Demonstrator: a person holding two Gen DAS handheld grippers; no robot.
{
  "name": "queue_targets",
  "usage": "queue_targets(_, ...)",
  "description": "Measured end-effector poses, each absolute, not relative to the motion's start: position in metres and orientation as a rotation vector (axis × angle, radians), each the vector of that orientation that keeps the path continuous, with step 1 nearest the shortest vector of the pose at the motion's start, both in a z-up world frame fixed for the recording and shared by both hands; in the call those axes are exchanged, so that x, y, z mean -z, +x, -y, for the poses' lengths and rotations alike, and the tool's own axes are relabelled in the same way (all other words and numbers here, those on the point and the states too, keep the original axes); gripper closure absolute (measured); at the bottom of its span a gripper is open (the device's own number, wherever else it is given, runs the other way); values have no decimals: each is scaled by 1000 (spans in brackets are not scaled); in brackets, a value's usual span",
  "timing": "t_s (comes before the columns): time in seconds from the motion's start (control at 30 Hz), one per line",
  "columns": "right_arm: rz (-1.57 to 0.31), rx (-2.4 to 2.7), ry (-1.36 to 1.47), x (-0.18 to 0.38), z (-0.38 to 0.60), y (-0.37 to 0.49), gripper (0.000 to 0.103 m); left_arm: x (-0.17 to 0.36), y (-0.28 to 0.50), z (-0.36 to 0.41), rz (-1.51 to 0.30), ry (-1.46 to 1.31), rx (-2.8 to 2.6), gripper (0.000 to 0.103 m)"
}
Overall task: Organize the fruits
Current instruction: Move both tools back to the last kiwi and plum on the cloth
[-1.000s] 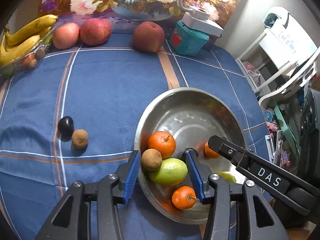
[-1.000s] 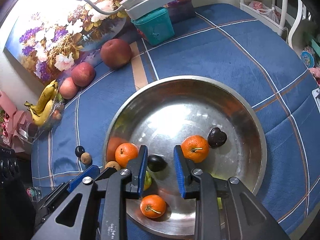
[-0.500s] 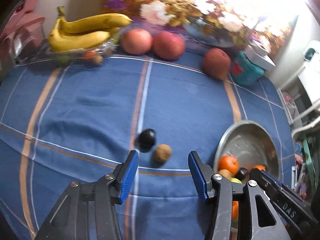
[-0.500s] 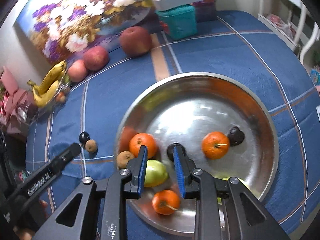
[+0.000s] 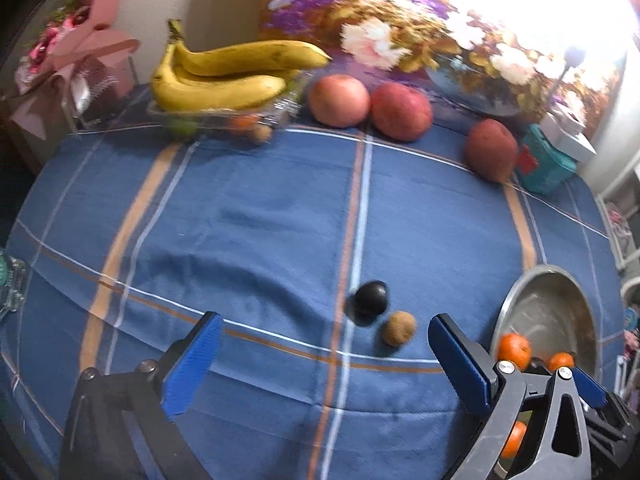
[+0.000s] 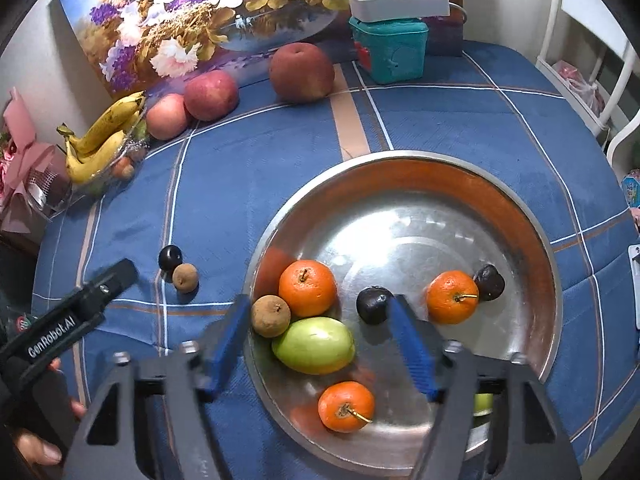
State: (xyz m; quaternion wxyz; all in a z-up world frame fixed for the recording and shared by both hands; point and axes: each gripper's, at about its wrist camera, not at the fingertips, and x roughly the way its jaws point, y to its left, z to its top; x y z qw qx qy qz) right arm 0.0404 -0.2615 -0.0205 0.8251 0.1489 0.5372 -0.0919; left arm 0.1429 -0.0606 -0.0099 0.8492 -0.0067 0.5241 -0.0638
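Observation:
A steel bowl (image 6: pixel 516 208) holds oranges (image 6: pixel 307 288), a green fruit (image 6: pixel 314 345), a brown fruit (image 6: pixel 271 315) and dark plums (image 6: pixel 372 304). A dark plum (image 5: pixel 370 302) and a small brown fruit (image 5: pixel 398 328) lie on the blue cloth left of the bowl (image 5: pixel 520 292); they also show in the right wrist view (image 6: pixel 170 257). My left gripper (image 5: pixel 320 352) is open and empty, just short of the loose pair. My right gripper (image 6: pixel 318 338) is open and empty above the bowl's near side, around the green fruit.
Bananas (image 5: pixel 224 76) in a clear tray, two apples (image 5: pixel 339 94) and a reddish fruit (image 5: pixel 490 154) line the table's back edge. A teal box (image 6: pixel 390 54) with a white charger stands by a flower painting (image 6: pixel 192 12). White furniture (image 6: pixel 596 64) is at the right.
My left gripper swung from over the bowl to the loose plum and brown fruit and opened wider. My right gripper let a dark plum go into the bowl and opened wide.

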Motion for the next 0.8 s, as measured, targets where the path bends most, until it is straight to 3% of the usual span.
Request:
queue_targets(0.03,-1141,199,313,21,261,41,13,10,144,56,-1098,-22,122,0)
queue_targets(0.8,-1020,111,168,11,203,59,12,-6,156,11,-1011,-45,91,0)
